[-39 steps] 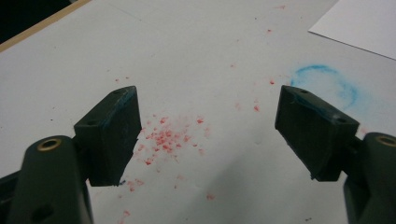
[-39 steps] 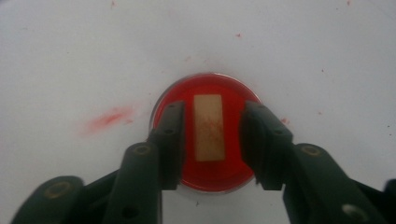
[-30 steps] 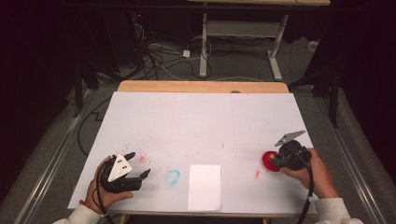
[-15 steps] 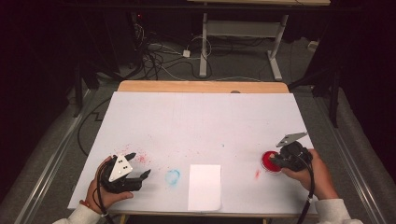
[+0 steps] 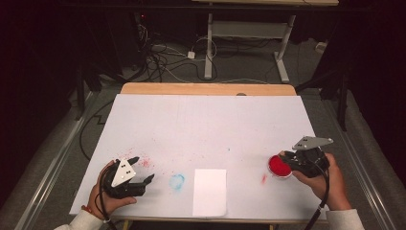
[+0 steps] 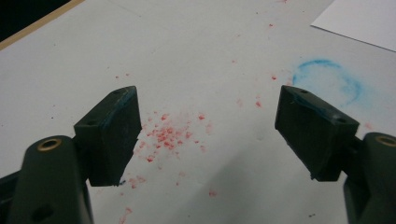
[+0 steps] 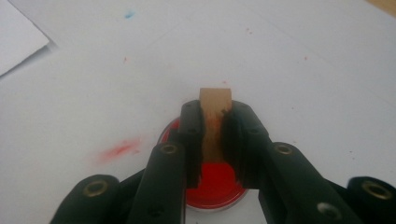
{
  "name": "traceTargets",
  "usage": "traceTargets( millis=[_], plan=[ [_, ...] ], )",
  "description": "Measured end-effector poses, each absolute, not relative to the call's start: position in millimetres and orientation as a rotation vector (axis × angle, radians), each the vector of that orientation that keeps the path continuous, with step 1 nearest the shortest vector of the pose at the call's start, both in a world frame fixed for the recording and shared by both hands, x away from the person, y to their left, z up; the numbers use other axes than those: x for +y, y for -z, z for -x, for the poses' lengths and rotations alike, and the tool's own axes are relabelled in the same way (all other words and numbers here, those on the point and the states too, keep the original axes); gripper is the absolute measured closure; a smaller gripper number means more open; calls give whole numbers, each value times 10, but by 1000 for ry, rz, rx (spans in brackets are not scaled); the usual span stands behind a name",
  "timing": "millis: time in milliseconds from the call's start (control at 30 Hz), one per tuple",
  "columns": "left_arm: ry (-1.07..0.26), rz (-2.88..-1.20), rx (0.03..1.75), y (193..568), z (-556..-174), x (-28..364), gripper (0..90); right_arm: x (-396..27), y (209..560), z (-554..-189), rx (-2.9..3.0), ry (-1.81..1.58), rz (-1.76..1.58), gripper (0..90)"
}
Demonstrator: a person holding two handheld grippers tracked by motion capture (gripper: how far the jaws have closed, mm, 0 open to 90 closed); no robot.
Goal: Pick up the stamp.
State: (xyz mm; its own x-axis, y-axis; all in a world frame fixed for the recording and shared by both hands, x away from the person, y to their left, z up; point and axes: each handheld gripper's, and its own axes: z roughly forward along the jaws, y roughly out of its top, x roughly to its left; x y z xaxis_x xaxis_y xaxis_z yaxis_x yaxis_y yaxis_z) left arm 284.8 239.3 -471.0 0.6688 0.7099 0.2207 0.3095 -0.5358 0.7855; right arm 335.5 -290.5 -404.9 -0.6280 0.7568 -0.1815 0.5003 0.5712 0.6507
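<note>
Wide table under a white cover, speckled in places with red and blue marks; bare wooden edge along the far side. Dark floor beyond, strewn with cables around the legs of a second desk.

Near the front edge, about midway across, a blank white sheet of paper, lying flat. Just left of it, a faint blue ring smudge. Further left, a scatter of red specks on the cover.

At the front left, left hand wrapped around the left gripper, low over the table beside the red specks. Jaws spread wide, nothing between them, only the stained cover visible in the gap in the left gripper view.

At the front right, right hand with the right gripper over a round red ink pad, which sits on the cover well apart from the paper. Jaws clamped tight on a small wooden stamp, held upright between the pads, tan end poking out past the jaw tips. In the right gripper view, red ink pad directly below the jaws; whether the stamp touches the ink, impossible to tell. Short red smear on the cover just beside the pad, toward the paper.
</note>
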Motion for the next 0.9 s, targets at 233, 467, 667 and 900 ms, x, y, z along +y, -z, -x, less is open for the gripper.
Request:
traceTargets(
  millis=[233,467,667,900],
  plan=[
    [-669,-2134,794,4714,-2840,2397,218,-2886,3971,-3248,2336,-816,-979,764],
    [-650,-2128,800,4730,-2875,2418,218,-2914,3884,-3233,2325,-826,-983,764],
    [-642,-2135,796,4746,-2889,2416,218,-2895,3876,-3225,2333,-817,-973,764],
    [-644,-2139,792,4744,-2879,2405,218,-2882,3825,-3190,2340,-822,-960,764]
  ],
)
